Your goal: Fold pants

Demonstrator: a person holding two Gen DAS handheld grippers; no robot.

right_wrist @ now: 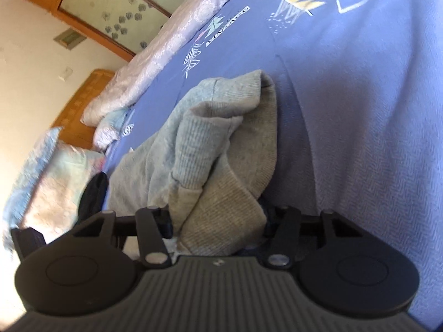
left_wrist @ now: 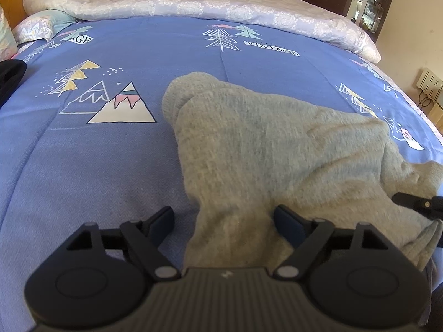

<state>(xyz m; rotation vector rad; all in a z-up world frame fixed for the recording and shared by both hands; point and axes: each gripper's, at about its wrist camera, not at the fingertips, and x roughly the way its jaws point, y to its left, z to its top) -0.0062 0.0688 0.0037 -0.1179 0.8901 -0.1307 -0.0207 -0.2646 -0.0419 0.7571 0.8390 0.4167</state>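
Grey knit pants [left_wrist: 263, 144] lie bunched on a blue bedspread [left_wrist: 97, 171] printed with mountains and trees. My left gripper [left_wrist: 224, 218] is open over the near end of the pants. Its left finger [left_wrist: 163, 218] hangs over bare bedspread and its right finger [left_wrist: 286, 221] over the cloth, neither pressing. In the right wrist view, my right gripper [right_wrist: 217, 218] is shut on a thick ribbed fold of the pants [right_wrist: 221, 207] that fills the gap between its jaws. Part of the right gripper [left_wrist: 418, 204] shows at the right edge of the left wrist view, at the pants' crumpled end.
A pale floral duvet [left_wrist: 193, 5] is rolled along the far side of the bed, with pillows [left_wrist: 36, 25] at the far left. A black object [left_wrist: 11, 72] sits at the left edge. The wooden headboard [right_wrist: 80, 105] and a wall stand beyond the pillows.
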